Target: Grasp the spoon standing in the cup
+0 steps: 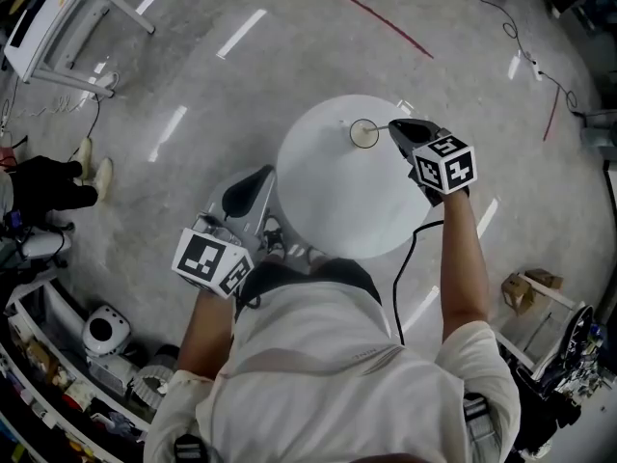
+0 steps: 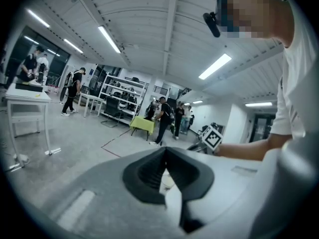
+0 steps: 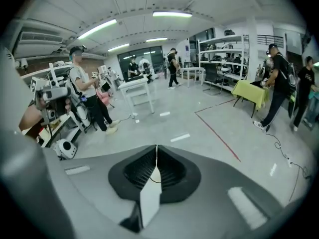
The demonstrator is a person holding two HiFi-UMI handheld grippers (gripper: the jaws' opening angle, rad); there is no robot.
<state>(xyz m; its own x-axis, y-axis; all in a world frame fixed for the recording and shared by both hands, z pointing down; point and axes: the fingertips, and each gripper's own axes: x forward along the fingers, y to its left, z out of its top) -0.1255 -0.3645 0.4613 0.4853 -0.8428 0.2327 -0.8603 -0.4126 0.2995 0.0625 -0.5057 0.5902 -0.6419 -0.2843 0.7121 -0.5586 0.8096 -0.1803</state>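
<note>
A small cup point(image 1: 363, 135) stands near the far edge of the round white table point(image 1: 337, 201). A thin spoon point(image 1: 380, 126) leans out of it toward the right. My right gripper point(image 1: 393, 126) sits at the end of that spoon handle with its jaws together on it. In the right gripper view the right gripper point(image 3: 156, 151) shows its jaws meeting in a thin seam, and the cup is hidden below them. My left gripper point(image 1: 246, 193) hangs off the table's left side, shut and empty. The left gripper point(image 2: 166, 151) looks across the tabletop.
A black cable point(image 1: 407, 278) runs down from the right gripper past the table's edge. A white bench point(image 1: 58, 17) stands far left, cluttered shelves point(image 1: 87, 355) lie at the lower left and a cardboard box point(image 1: 525, 290) at the right. Several people stand in the room.
</note>
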